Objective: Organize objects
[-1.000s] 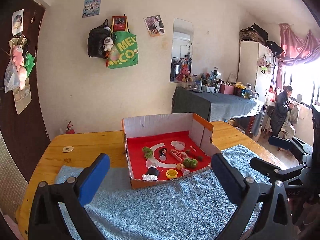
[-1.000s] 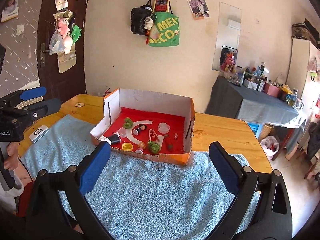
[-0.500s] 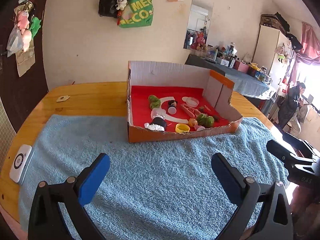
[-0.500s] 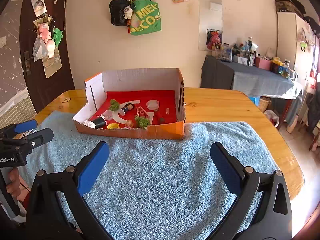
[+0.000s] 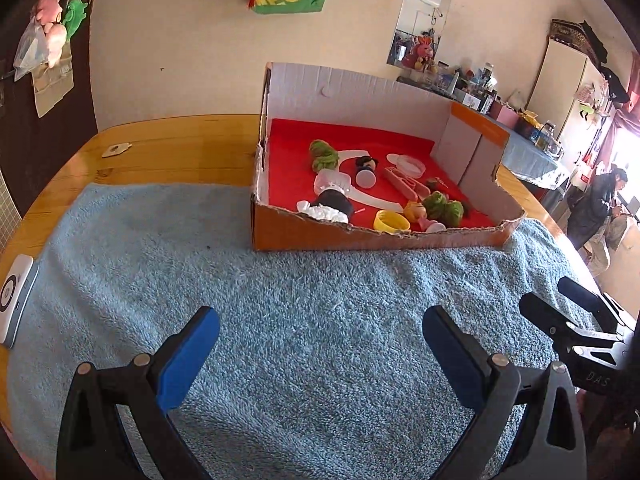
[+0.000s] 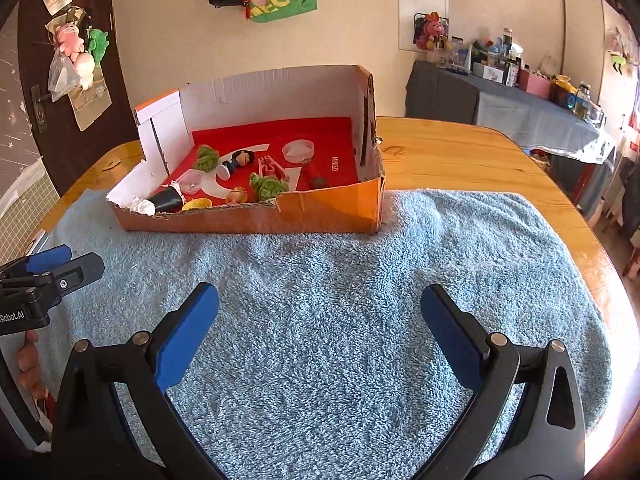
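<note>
An open cardboard box (image 5: 360,236) with a red floor stands on a blue towel (image 5: 300,320); it also shows in the right wrist view (image 6: 320,212). Inside lie small toys: green fuzzy balls (image 5: 323,154), a small doll (image 5: 366,163), a yellow cap (image 5: 391,221), a black and white piece (image 5: 332,204), a pink clip (image 5: 404,180) and a clear lid (image 5: 410,164). My left gripper (image 5: 320,344) is open and empty over the towel, short of the box. My right gripper (image 6: 319,320) is open and empty over the towel too.
A white device (image 5: 16,296) lies at the towel's left edge on the wooden table (image 5: 168,148). The right gripper shows in the left wrist view (image 5: 580,320); the left gripper shows in the right wrist view (image 6: 44,276). A person (image 5: 600,208) stands far right by the window.
Both grippers have tilted down and moved closer to the towel and box. The box now looks larger and higher in both views. Both stay open.
</note>
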Motion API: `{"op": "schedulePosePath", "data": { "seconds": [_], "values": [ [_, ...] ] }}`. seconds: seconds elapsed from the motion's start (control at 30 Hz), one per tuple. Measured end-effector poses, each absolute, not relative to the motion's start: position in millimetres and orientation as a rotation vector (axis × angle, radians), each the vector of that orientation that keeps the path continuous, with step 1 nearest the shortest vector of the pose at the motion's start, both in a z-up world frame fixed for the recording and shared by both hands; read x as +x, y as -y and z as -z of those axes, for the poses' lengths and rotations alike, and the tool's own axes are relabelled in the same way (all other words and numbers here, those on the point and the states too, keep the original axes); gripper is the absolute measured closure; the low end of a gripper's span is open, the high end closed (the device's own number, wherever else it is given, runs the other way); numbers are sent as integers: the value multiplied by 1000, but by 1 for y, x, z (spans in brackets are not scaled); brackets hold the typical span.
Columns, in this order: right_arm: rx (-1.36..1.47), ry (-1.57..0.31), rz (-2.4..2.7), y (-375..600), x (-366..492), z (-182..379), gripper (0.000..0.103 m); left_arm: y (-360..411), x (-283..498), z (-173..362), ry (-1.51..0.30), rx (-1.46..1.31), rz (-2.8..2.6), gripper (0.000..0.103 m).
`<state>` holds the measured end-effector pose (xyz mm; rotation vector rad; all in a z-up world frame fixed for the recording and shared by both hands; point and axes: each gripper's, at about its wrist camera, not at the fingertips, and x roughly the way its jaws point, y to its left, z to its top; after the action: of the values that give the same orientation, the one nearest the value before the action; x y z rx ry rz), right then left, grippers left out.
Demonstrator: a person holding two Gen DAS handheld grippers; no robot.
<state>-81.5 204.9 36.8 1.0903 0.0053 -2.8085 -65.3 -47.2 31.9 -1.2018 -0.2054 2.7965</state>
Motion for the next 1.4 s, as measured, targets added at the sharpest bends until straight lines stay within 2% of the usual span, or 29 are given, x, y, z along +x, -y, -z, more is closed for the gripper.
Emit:
{"op": "schedulePosePath", "data": {
  "seconds": [0.27, 0.8, 1.4],
  "values": [
    [1191, -2, 2762, -202, -96, -19, 0, 36, -77, -15, 110, -1325, -2782, 0],
    [1319, -84, 2765, -198, -107, -2, 0, 24, -81, -3, 12, -1385, -2803, 0],
    [1321, -79, 2770, -200, -108, -2, 0, 22, -85, -1, 14, -1394, -2836, 0]
  ]
}}
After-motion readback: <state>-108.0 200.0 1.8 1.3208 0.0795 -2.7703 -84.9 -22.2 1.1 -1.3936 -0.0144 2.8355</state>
